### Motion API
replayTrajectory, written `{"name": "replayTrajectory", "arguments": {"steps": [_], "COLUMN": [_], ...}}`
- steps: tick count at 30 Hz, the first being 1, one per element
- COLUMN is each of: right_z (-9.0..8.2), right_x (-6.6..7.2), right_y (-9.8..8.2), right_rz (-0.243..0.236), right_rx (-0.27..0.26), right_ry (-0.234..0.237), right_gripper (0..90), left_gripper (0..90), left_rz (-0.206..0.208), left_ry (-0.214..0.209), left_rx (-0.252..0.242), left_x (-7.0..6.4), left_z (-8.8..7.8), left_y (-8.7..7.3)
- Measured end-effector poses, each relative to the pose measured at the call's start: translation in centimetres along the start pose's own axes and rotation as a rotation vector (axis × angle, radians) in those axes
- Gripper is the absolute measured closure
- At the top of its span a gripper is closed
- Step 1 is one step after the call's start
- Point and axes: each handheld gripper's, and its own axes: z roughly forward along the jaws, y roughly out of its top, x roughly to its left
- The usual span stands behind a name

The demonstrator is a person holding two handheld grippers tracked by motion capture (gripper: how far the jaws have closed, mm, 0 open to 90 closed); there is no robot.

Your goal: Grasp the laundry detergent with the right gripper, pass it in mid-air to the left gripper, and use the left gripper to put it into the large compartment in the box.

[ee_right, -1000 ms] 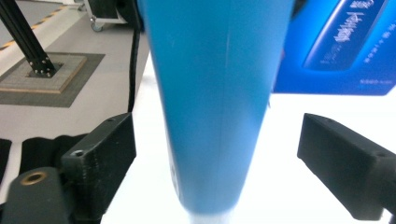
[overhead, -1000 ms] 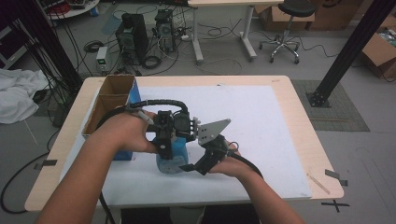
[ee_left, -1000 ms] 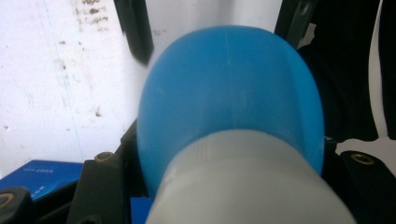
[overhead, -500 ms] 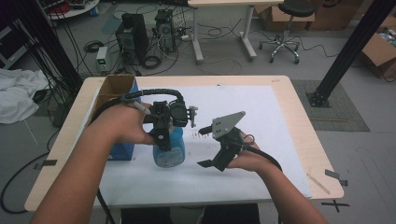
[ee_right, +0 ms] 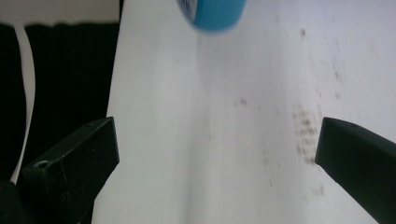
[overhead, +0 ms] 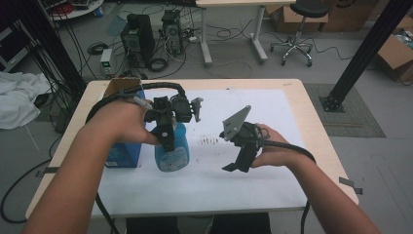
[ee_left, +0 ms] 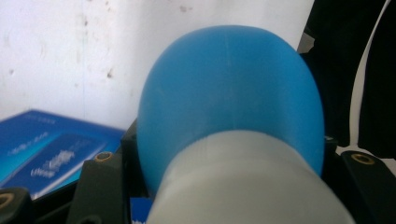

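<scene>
We hold the bottle in our left gripper, jaws clenched on its upper part near the neck. The bottle is blue with a pale label and hangs over the white sheet, left of the table's middle and just right of the blue box. In the left gripper view the bottle bulges up between the black jaws, with the box lying to the left. Our right gripper hovers right of the bottle, well apart from it, pointing down; its jaws have just been opening and stand released, with nothing between them. In the right gripper view the bottle's base shows at the far edge.
</scene>
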Motion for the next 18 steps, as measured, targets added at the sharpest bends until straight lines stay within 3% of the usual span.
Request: {"name": "replayTrajectory", "arguments": {"steps": [6,12,18], "right_z": [-2.7,-4.9,-5.4], "right_x": [-0.3,-0.1,0.0], "right_y": [0.0,0.2,-0.4], "right_rz": [0.001,-0.01,-0.015], "right_rx": [0.157,0.243,0.314], "right_ry": [-0.01,-0.003,0.019], "right_gripper": [0.0,0.0,0.0], "left_gripper": [38.6,38.6,38.6], "left_rz": [-0.082,-0.194,-0.382], "left_ry": [-0.007,-0.032,-0.022], "left_rx": [-0.004,0.0,-0.01], "left_x": [0.8,1.9,3.2], "left_z": [-1.8,-3.9,-6.0], "left_y": [-0.9,-1.7,-2.9]}}
